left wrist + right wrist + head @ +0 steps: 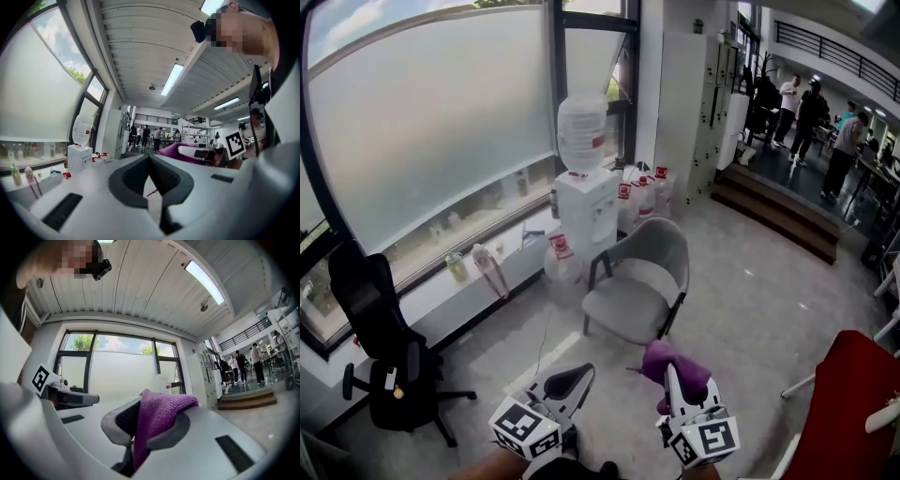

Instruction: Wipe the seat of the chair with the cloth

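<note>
Purple cloth [161,408] clamped in right hand-held gripper [673,380], tail hidden.

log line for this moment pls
phase: pre-wipe | right gripper: shut on purple cloth | left gripper: shut, empty | grey chair: ahead, seat not touched by cloth

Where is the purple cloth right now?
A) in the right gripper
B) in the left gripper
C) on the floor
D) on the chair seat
A: the cloth is clamped in the right gripper, and the chair seat is bare.
</note>
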Action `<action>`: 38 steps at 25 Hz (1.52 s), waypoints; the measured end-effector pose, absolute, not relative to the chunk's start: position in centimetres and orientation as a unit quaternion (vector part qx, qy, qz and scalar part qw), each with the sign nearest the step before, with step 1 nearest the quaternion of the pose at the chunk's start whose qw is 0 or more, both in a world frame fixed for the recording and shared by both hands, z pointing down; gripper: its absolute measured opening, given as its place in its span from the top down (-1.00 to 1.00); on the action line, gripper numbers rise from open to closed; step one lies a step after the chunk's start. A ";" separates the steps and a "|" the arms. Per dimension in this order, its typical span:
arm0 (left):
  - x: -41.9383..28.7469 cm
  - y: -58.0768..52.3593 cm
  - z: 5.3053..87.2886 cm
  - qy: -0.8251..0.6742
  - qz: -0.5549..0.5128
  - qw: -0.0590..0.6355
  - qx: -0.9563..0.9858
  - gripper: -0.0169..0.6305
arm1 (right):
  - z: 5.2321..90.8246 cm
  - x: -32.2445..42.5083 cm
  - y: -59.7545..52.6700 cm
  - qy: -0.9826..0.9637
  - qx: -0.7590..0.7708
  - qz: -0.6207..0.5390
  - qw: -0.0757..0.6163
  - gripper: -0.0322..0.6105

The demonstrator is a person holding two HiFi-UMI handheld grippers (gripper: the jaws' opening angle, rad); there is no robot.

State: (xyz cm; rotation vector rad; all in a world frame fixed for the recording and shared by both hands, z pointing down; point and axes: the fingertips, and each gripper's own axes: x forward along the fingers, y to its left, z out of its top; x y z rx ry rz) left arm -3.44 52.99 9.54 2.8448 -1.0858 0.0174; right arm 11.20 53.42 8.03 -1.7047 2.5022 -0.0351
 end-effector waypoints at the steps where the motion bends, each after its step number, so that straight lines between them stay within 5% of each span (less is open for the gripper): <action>1: -3.5 52.3 9.6 -0.353 0.003 0.050 0.934 0.94 | 8.2 11.0 52.8 0.825 -0.563 -0.010 0.054 0.82; 29: -14.7 32.7 9.7 -0.311 -0.022 0.063 0.948 0.94 | 7.2 1.3 35.6 0.791 -0.611 0.001 0.019 0.82; 38: -13.0 28.7 10.5 -0.304 -0.009 0.075 0.950 0.94 | 8.1 3.3 31.7 0.783 -0.621 -0.011 0.020 0.82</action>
